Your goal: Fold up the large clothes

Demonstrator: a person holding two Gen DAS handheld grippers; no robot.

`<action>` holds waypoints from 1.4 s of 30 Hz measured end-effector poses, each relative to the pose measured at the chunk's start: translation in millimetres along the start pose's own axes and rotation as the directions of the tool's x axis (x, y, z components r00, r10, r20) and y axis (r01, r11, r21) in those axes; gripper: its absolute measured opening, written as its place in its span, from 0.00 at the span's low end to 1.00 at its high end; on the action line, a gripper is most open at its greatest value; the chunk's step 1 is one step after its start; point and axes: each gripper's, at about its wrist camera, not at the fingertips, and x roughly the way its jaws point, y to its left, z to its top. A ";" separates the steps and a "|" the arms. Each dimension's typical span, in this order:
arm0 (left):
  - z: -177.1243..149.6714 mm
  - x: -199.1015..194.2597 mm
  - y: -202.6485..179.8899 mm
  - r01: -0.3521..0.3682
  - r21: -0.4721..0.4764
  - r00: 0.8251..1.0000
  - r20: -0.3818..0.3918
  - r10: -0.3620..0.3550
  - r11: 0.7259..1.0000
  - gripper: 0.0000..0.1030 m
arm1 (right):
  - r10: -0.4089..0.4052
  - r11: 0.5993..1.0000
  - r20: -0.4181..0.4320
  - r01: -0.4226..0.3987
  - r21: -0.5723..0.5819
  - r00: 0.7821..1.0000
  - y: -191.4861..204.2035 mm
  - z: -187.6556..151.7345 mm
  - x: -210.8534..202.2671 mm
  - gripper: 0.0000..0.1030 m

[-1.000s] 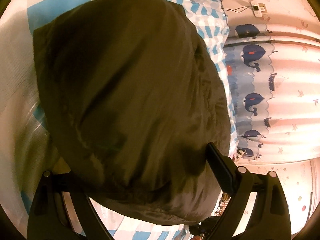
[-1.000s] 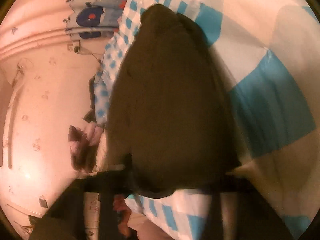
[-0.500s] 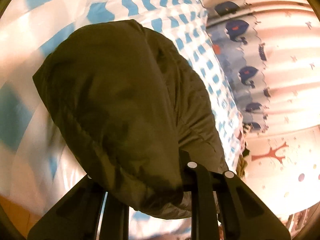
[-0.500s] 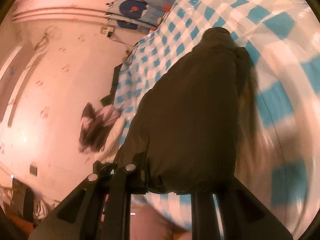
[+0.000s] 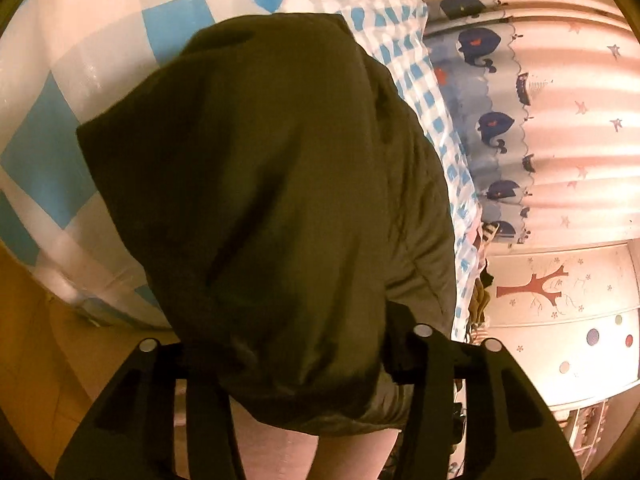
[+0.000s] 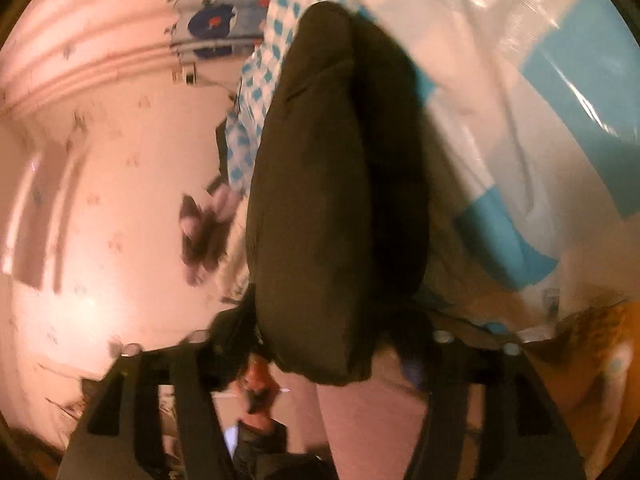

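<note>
The bed [image 5: 100, 80], covered with a blue-and-white checked sheet [image 6: 560, 92], fills the background of both wrist views. A pink curtain [image 5: 568, 128] with a whale-print border hangs beyond it in the left view.

A dark olive padded jacket [image 5: 272, 200] is bunched into a thick folded bundle, its far part lying on the sheet and its near edge overhanging the bed edge between both tools.

The left gripper [image 5: 304, 364] has just been widening; the bundle's edge sits between its jaws, but pad contact is hidden, so a grip cannot be confirmed.

The right gripper [image 6: 324, 344] has likewise just been widening, with the jacket's [image 6: 320, 200] end between its jaws; contact is unclear through blur.
</note>
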 end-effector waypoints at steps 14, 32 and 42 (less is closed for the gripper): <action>-9.1 -1.8 -3.3 0.078 -0.036 0.992 0.105 -0.074 0.996 0.23 | 0.061 0.984 0.140 -0.035 -0.176 0.988 44.2 -2.9 -8.5 0.19; -7.6 7.0 39.1 0.096 -0.132 0.994 0.073 -0.087 0.987 0.84 | -0.222 0.811 0.526 0.455 -0.368 0.821 127.9 -22.9 -41.6 0.60; -0.5 25.3 24.1 0.146 -0.140 0.988 0.078 -0.137 0.979 0.29 | -0.411 0.361 0.559 0.691 -0.626 0.720 226.6 -5.4 210.2 0.66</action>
